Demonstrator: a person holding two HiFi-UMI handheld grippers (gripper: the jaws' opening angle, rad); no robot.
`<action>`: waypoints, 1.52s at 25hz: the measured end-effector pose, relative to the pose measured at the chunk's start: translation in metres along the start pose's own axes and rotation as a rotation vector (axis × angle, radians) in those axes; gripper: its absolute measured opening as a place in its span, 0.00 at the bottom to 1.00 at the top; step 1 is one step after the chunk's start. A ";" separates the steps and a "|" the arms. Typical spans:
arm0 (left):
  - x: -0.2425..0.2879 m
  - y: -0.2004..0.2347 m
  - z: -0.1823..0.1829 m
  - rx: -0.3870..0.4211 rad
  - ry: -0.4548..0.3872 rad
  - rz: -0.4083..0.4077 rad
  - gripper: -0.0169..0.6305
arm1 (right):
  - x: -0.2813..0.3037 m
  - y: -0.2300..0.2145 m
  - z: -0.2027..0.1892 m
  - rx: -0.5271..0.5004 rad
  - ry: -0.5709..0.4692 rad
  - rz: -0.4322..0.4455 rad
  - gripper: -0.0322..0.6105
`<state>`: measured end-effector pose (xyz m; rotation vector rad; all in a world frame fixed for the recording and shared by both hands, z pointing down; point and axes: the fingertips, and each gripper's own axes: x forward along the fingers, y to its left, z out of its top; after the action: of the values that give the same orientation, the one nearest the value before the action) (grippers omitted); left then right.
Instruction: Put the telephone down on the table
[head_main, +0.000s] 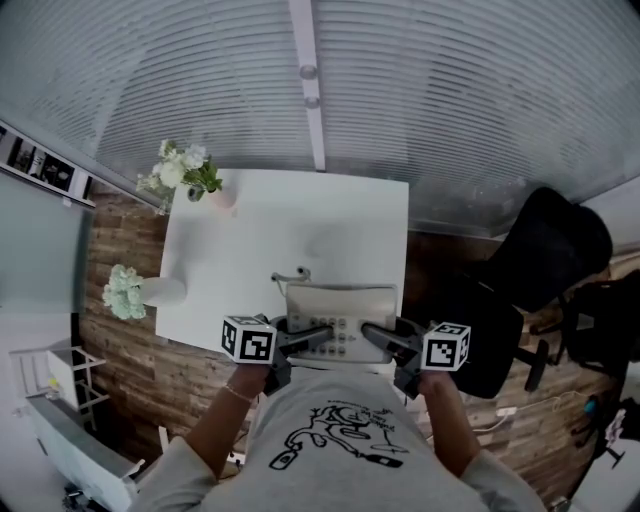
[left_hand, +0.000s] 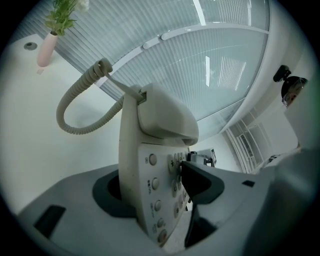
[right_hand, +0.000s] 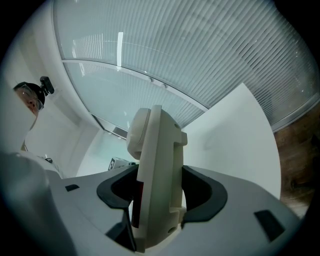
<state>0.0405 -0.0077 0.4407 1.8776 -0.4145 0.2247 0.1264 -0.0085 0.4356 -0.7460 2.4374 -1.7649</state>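
A beige desk telephone (head_main: 340, 300) with its handset in the cradle hangs just over the near edge of the white table (head_main: 300, 220). My left gripper (head_main: 318, 337) is shut on its left side and my right gripper (head_main: 376, 336) on its right side. In the left gripper view the telephone (left_hand: 150, 165) stands edge-on between the jaws of the left gripper (left_hand: 155, 187), keypad facing right, and its coiled cord (left_hand: 75, 100) loops off to the left. In the right gripper view the right gripper (right_hand: 160, 195) clamps the telephone's other side (right_hand: 157, 165).
A pink vase with white flowers (head_main: 215, 195) stands at the table's far left corner. A white vase with pale green flowers (head_main: 160, 292) stands at its left edge. A black office chair (head_main: 540, 260) is on the wooden floor to the right. A white rack (head_main: 60, 400) stands at lower left.
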 end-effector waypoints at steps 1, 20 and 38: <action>-0.001 0.000 0.001 0.001 0.001 -0.002 0.45 | 0.001 0.000 0.000 0.002 0.000 -0.001 0.48; -0.029 0.025 0.012 0.002 0.057 -0.060 0.45 | 0.037 0.009 -0.005 0.005 -0.042 -0.068 0.48; -0.033 0.050 0.012 -0.023 0.073 -0.065 0.45 | 0.056 -0.006 -0.010 0.025 -0.023 -0.094 0.48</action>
<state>-0.0095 -0.0279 0.4688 1.8510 -0.3042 0.2433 0.0756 -0.0235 0.4584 -0.8875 2.3984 -1.8046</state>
